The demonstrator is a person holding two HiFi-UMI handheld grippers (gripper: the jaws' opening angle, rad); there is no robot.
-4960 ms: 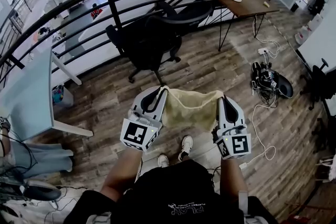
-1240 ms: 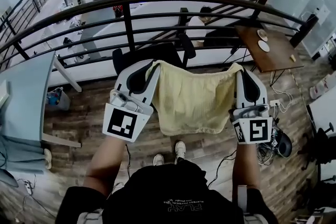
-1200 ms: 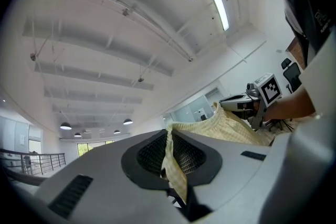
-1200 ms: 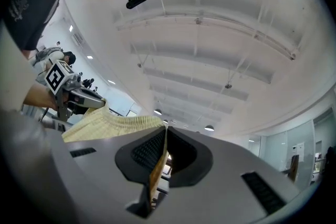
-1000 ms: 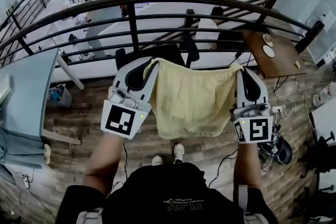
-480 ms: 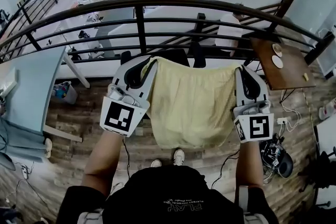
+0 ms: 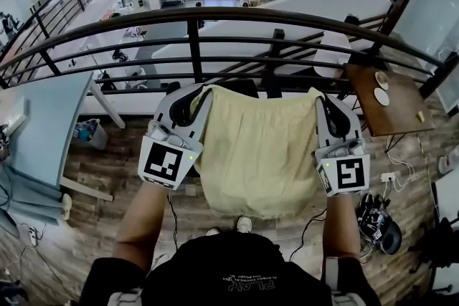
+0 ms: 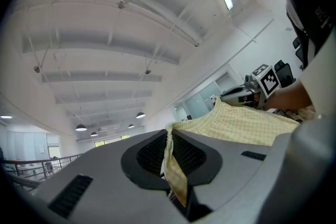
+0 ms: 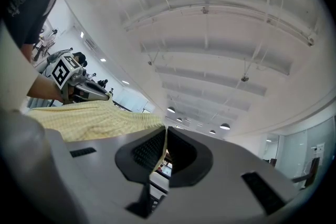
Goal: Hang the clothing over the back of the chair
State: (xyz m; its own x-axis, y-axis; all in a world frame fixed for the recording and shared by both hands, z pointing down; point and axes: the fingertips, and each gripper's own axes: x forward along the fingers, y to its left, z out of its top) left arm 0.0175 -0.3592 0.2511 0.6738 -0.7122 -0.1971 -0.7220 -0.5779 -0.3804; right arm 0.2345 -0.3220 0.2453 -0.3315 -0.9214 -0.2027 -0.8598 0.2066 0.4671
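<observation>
Two claws, one garment, two plates.

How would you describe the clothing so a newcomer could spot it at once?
Find the curved dark railing across the head view; just below it the left gripper and the right gripper are held up side by side. The clothing is stretched between them, each gripper shut on a top corner. It is the only pale yellow checked fabric there.
</observation>
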